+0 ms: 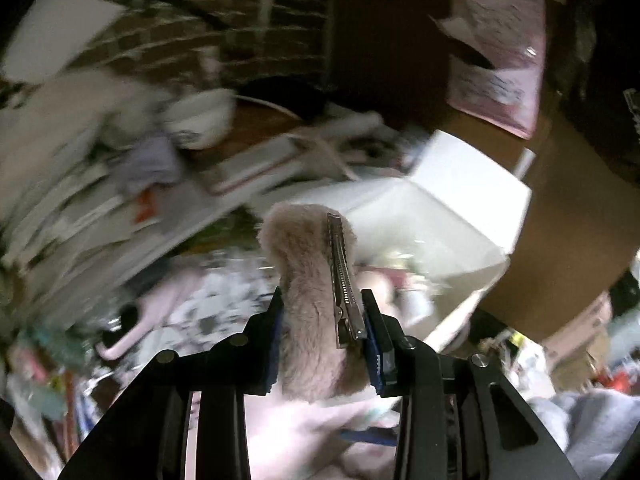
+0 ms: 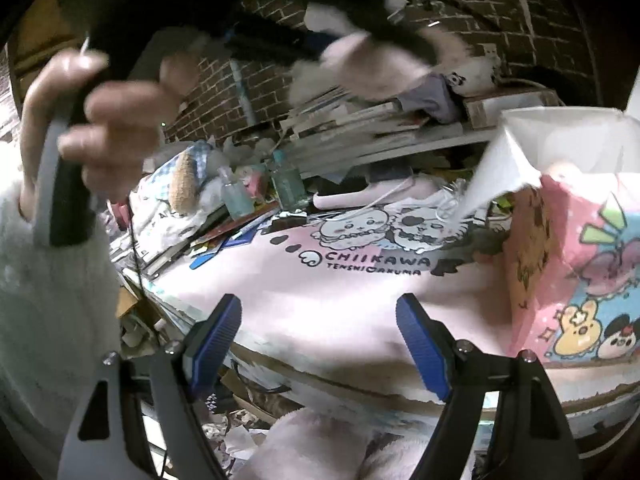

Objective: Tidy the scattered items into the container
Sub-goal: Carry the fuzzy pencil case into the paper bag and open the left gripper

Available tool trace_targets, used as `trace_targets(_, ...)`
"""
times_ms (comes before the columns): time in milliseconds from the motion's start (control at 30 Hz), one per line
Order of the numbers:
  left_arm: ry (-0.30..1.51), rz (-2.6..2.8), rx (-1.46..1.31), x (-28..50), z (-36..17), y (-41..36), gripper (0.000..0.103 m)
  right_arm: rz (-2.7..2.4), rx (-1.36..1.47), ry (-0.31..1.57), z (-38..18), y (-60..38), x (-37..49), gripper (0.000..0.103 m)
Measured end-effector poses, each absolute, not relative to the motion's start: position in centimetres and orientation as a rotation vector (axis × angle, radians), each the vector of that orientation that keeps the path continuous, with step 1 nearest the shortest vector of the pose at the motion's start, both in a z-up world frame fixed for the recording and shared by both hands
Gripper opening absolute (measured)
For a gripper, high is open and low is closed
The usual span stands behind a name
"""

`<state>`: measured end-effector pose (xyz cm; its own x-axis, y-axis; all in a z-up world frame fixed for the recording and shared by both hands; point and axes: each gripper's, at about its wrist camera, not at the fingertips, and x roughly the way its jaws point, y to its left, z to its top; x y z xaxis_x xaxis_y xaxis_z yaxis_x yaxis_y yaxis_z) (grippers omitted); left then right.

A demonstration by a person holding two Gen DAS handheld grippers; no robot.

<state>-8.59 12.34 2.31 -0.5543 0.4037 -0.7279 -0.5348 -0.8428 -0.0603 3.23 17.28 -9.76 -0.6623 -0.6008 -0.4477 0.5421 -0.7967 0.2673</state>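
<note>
Left gripper is clamping a fluffy pink hair clip, jaws nearly closed on it, holding it up just before the white container. Right gripper is hovering over the pink cloth, jaws wide, gripping nothing.

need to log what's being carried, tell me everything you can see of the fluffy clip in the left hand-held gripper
The fluffy hair clip is a tan-pink plush piece with a silver toothed metal clip along its right side. It stands upright between the blue pads of the left hand-held gripper, which is shut on its lower half. It is held above the pink cloth, before the white container.
</note>
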Motion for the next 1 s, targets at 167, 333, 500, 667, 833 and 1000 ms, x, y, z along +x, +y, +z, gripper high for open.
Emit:
trace_targets(167,0.291,2.247,-1.119,-10.4,2.1,16.8,0.029,-2.403,0.702,-0.177,-9.8,18.0,3.0,0.077)
trace_targets(333,0.344,2.137,-1.247,-12.2,0.5,20.5,0.029,-2.393,0.722,-0.213,-10.1,18.5,2.7,0.078)
trace_targets(500,0.375,2.057,-1.338,-13.6,-1.0,23.2,0.029,-2.393,0.725,-0.234,-10.3,18.8,2.6,0.078)
trace_targets(667,0.416,2.019,-1.391,-14.4,-1.8,24.6,0.029,-2.397,0.733,-0.265,-10.6,19.3,2.4,0.078)
trace_targets(833,0.426,2.002,-1.427,-14.8,-2.5,25.4,0.030,-2.404,0.743,-0.302,-10.8,20.0,2.1,0.078)
trace_targets(1000,0.444,2.000,-1.422,-14.6,-2.8,25.8,0.051,-2.409,0.747,-0.316,-10.9,20.4,1.9,0.078)
